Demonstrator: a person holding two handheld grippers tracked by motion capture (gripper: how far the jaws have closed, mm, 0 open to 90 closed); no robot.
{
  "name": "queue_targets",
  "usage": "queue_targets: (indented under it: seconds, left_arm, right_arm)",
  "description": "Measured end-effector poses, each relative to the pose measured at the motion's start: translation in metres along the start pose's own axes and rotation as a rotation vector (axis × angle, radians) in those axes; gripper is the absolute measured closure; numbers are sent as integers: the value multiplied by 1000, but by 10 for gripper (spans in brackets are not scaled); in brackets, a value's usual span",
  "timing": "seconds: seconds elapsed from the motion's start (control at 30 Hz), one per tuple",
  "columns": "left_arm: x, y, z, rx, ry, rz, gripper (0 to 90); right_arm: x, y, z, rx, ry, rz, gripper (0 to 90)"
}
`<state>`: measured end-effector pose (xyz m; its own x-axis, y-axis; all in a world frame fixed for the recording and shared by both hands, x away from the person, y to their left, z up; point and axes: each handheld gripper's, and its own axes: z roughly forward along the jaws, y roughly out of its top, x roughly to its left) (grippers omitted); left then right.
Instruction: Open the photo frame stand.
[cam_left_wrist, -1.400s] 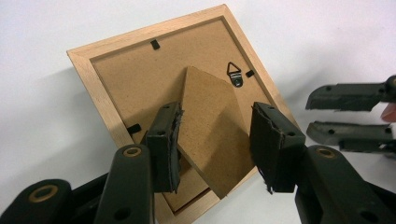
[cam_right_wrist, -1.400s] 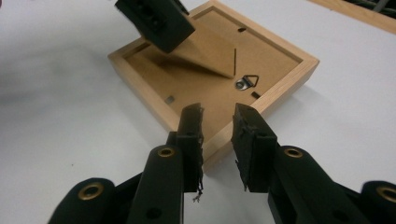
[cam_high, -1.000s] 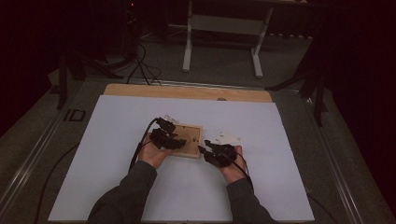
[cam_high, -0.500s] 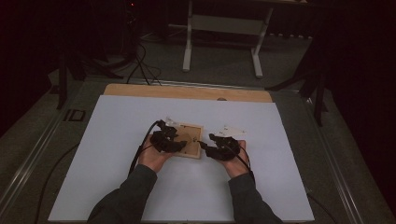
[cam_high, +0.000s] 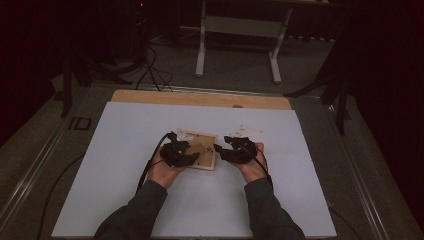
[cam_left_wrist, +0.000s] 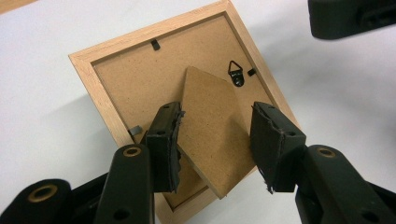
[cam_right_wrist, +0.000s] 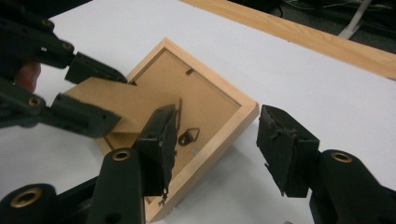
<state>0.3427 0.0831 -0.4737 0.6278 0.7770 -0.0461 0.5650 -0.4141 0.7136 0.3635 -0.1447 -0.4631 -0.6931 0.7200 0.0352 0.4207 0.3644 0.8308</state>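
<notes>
Two tools work at one frame (cam_high: 201, 150), which lies face down near the middle of the white surface (cam_high: 120, 200). Our left tool (cam_left_wrist: 215, 140) clasps the frame's cardboard stand (cam_left_wrist: 212, 135) between its jaws, the flap raised off the backing. Our right tool (cam_right_wrist: 217, 140) has just been opening and hangs released over the frame's corner (cam_right_wrist: 245, 109), pads (cam_right_wrist: 161, 135) gripping nothing.

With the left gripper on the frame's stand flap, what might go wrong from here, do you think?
The left gripper straddles the thin easel flap of the picture frame, which lies face down; pulling hard might bend or tear the flap at its hinge. The right gripper stands open around the frame's corner without gripping it, so the frame may slide on the white table sheet.
</notes>
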Motion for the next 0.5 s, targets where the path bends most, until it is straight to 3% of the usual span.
queue_targets:
  seconds: [0.5]
  left_arm:
    - [-10,-8,-4,-41,45,51,543]
  right_arm:
    - [-8,12,0,-11,5,15,467]
